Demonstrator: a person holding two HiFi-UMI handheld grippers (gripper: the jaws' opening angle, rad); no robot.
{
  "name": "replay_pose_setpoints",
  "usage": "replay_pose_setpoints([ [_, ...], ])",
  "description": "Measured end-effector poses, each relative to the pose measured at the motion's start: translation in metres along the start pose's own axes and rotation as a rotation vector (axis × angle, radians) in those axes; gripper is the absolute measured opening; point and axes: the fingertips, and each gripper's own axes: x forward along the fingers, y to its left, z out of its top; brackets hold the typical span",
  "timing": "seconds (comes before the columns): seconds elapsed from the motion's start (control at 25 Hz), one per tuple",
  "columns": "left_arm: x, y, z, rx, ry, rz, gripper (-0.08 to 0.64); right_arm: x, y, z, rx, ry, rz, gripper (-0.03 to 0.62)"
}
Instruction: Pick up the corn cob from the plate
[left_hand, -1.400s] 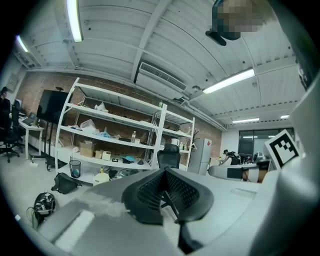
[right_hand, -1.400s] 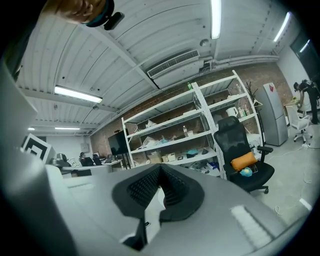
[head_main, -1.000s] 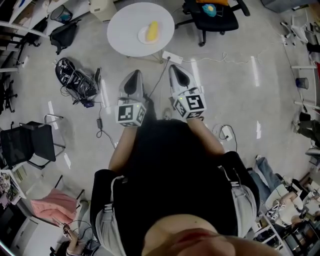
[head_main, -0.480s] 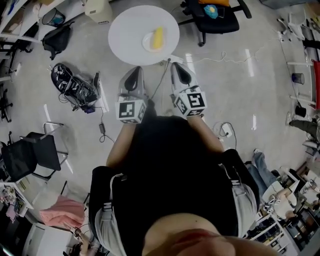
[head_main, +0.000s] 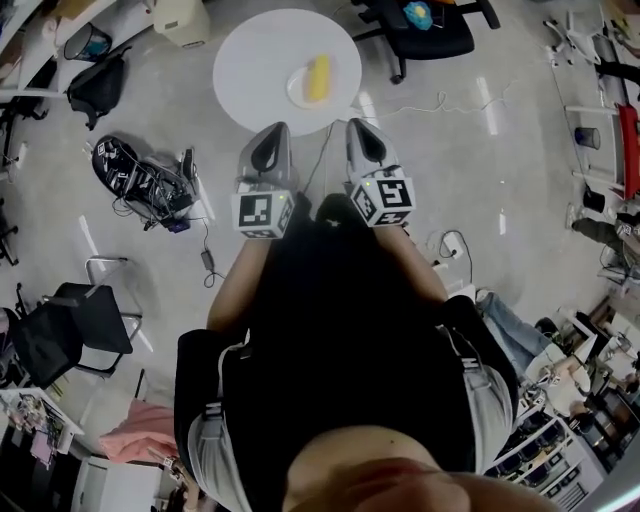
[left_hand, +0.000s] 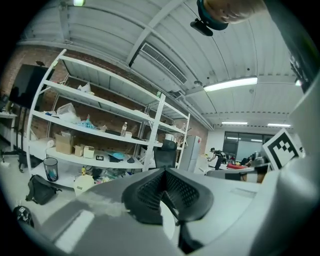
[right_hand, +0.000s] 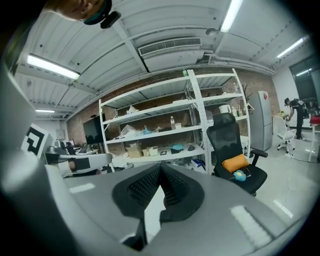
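- Corn cob (head_main: 318, 77), yellow, lies lengthwise on a small white plate (head_main: 297, 92), which sits just right of the middle of the round white bench (head_main: 255, 55).
- My left claw (head_main: 276, 132) hangs at the bench's near edge, its jaws pressed together with nothing in them.
- My right claw (head_main: 359, 128) is beside it, just off the near right edge, its jaws likewise together and empty.
- Neither claw touches the plate or the cob.
- A black office chair (head_main: 425, 30) stands beyond the bench's far right edge.
- White shelving (right_hand: 165, 120) fills the wall ahead.
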Motion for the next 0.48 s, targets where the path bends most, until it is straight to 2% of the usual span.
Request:
replay_pose_setpoints([
  [0.48, 0.048, 0.030, 0.007, -0.029, 0.011, 0.010, 0.002, 0.055, -0.022, 0.000, 0.009, 0.033, -0.017, 0.008],
])
